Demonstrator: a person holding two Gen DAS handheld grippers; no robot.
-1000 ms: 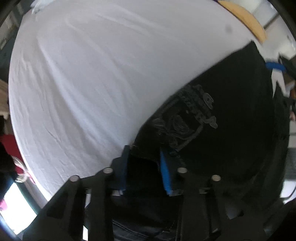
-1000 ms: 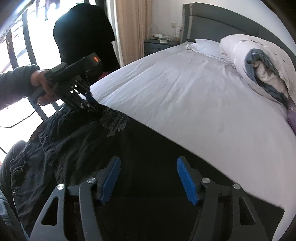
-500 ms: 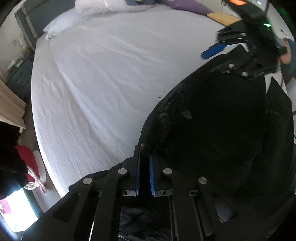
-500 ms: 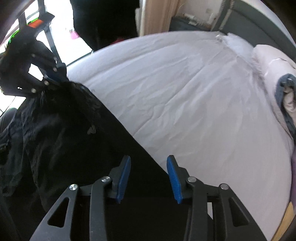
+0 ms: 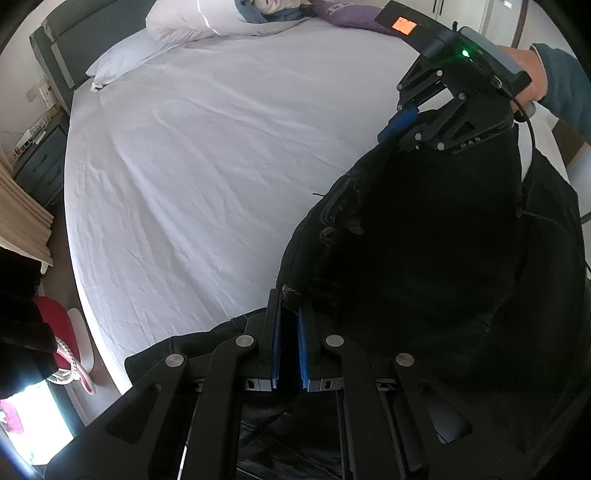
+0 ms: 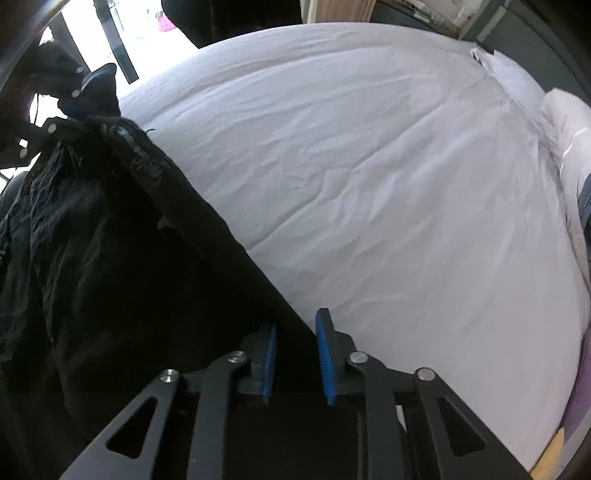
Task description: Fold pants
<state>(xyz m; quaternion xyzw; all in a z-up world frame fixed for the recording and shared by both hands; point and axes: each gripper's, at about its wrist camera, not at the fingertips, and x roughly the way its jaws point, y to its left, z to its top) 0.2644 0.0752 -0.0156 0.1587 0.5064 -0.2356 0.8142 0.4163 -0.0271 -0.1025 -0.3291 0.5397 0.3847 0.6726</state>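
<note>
- Pants [image 5: 424, 258]: black, lifted off the bed [image 5: 221, 166] along one edge and hanging as a dark sheet between the two tools; the lower part trails over the near bed edge. A second ago the cloth lay flat on the sheet.
- Left hand-held gripper [image 5: 287, 314]: pads drawn together on a corner of the fabric, near the printed patch. A second ago they stood apart around that edge; half a second ago they had already pinched it.
- Right hand-held gripper [image 6: 295, 332]: blue pads narrowed onto the taut straight edge, which runs between them; a small gap shows, so full clamping cannot be confirmed. The pads were wide apart a second ago.
- Top edge [image 6: 207, 229]: stretched straight from one tool to the other, above the white sheet.
- Pillows [image 5: 192, 22]: at the headboard, well apart from the cloth.
- Meaning for the task: both ends appear secured and raised, so the garment seems ready to be carried over and laid down as a fold.
</note>
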